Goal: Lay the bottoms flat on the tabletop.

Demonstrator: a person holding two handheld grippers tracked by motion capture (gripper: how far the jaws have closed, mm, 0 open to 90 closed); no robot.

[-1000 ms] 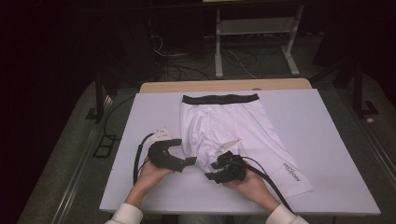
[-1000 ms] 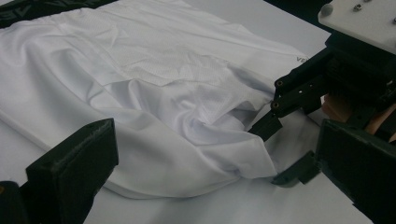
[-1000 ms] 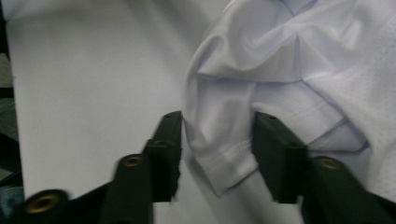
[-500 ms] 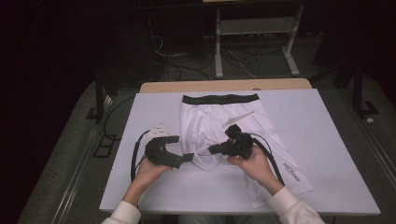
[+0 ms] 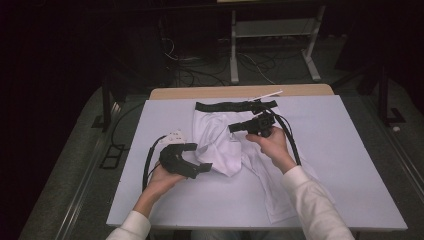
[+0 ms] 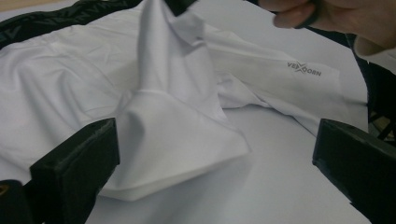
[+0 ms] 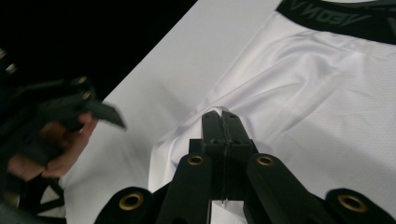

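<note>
- White shorts with a black waistband lie flat on the pale tabletop, waistband at the far edge.
- Our right gripper has its jaws pressed together on a pinch of the shorts' fabric; in the right gripper view the tips meet with white cloth bunched at them.
- Change since half a second ago: the right gripper has moved up and away from us, from near the leg hem toward the waistband, dragging the left leg of the shorts with it.
- Result: the cloth now rises in a tented peak under the right gripper, with a folded lobe sagging onto the tabletop below.
- Our left gripper has barely shifted; jaws spread wide, resting low just beside that folded lobe, holding nothing. The left gripper view shows both black jaws well apart with the fold between them.
- The other leg, with a small logo, lies flat toward our right.
- We judge this is a fold in progress: leg lifted up toward the waistband, not yet laid down.
- Next likely need: lower the pinched cloth flat, left gripper steadies the fold edge. Risk: fabric slips or bunches unevenly.
</note>
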